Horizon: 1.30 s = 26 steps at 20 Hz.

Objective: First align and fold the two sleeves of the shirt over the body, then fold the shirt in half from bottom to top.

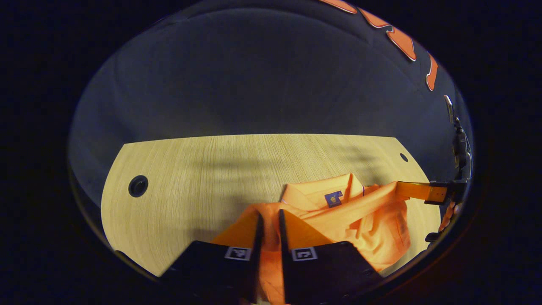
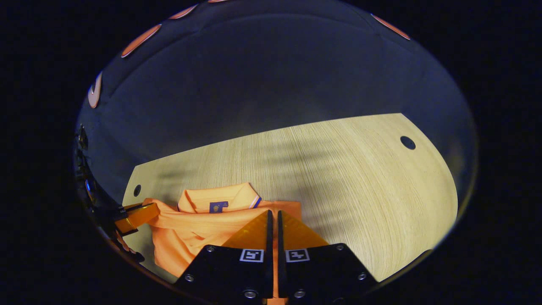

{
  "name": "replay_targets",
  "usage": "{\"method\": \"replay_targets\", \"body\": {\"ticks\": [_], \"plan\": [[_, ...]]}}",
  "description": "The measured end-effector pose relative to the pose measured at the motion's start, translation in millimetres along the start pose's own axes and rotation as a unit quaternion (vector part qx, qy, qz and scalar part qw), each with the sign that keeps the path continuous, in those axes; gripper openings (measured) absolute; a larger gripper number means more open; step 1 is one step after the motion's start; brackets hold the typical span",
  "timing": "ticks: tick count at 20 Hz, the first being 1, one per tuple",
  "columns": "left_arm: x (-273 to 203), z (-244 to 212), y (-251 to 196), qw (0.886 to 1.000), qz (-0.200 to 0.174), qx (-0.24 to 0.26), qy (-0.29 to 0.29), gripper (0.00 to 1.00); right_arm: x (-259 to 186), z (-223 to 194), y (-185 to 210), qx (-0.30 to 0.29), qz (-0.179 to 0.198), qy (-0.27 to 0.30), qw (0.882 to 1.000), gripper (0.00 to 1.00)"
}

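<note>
Pinching orange cloth, the left hand-held gripper (image 1: 268, 220) has its fingers nearly together on a fold of the shirt (image 1: 364, 220), whose lower part is cut off behind those fingers. The right hand-held gripper (image 2: 273, 220) likewise clamps the shirt's other edge, jaws almost touching, the fabric between them hard to make out. The shirt lies on the table (image 2: 360, 178), collar (image 2: 218, 199) toward the far wall, stretched sideways between both grippers.
</note>
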<state>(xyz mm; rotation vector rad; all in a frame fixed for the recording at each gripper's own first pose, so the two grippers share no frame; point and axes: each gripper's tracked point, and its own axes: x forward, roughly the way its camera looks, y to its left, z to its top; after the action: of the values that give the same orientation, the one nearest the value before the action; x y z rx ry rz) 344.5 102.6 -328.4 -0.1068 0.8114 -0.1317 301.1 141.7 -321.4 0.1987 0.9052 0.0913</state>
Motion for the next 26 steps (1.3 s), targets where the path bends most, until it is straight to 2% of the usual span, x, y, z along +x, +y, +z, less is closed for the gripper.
{"method": "replay_targets", "body": {"ticks": [2, 3, 5, 6, 7, 8, 9, 14, 16, 20, 23, 26], "plan": [[-8.3, 3.3, 8.0, 1.0, 0.018, -0.009, -0.009, 0.7, -10.2, 7.2, 1.9, -0.001, 0.006, -0.018, 1.0, 0.26], [-14.7, 2.3, 8.4, 1.0, 0.022, -0.016, -0.011, 0.82, -17.0, 10.4, 3.8, -0.003, 0.012, -0.027, 1.0, 0.52], [-30.6, 3.4, 8.3, 0.999, 0.027, -0.032, -0.015, 0.92, -32.9, 14.5, 7.1, -0.005, 0.02, -0.042, 0.999, 0.72], [-44.0, 3.6, 8.4, 0.999, 0.033, -0.035, -0.023, 0.96, -41.8, 15.3, 9.3, -0.007, 0.025, -0.05, 0.998, 0.78], [-54.3, 4.5, 8.2, 0.998, 0.039, -0.034, -0.029, 0.99, -50.8, 17.3, 10.8, -0.01, 0.028, -0.06, 0.998, 0.81], [-65.4, 3.7, 8.2, 0.998, 0.047, -0.03, -0.032, 0.99, -58.5, 16.7, 11.5, -0.017, 0.031, -0.07, 0.997, 0.89], [-76.9, 2.8, 6.9, 0.998, 0.056, -0.025, -0.035, 0.98, -67.1, 14.5, 11.6, -0.024, 0.032, -0.075, 0.996, 0.92], [-141.0, -6.9, -21.2, 0.995, 0.054, -0.034, -0.071, 0.99, -118.4, -6.6, 16.3, -0.037, 0.049, -0.095, 0.994, 0.94], [-168.1, -2.5, -34.3, 0.992, 0.049, -0.029, -0.115, 0.99, -141.6, -12.0, 15.0, -0.046, 0.054, -0.11, 0.991, 0.95], [-225.9, -21.1, -60.5, 0.986, 0.058, -0.019, -0.153, 0.99, -186.3, -29.0, 9.1, -0.073, 0.06, -0.14, 0.986, 0.97], [-266.1, -26.6, -71.8, 0.976, 0.057, -0.028, -0.209, 0.98, -222.2, -44.8, 7.3, -0.087, 0.073, -0.16, 0.981, 0.97], [-303.9, -45.9, -90.7, 0.968, 0.068, -0.03, -0.238, 0.98, -256.6, -60.0, -3.9, -0.101, 0.075, -0.188, 0.974, 0.97]]}}
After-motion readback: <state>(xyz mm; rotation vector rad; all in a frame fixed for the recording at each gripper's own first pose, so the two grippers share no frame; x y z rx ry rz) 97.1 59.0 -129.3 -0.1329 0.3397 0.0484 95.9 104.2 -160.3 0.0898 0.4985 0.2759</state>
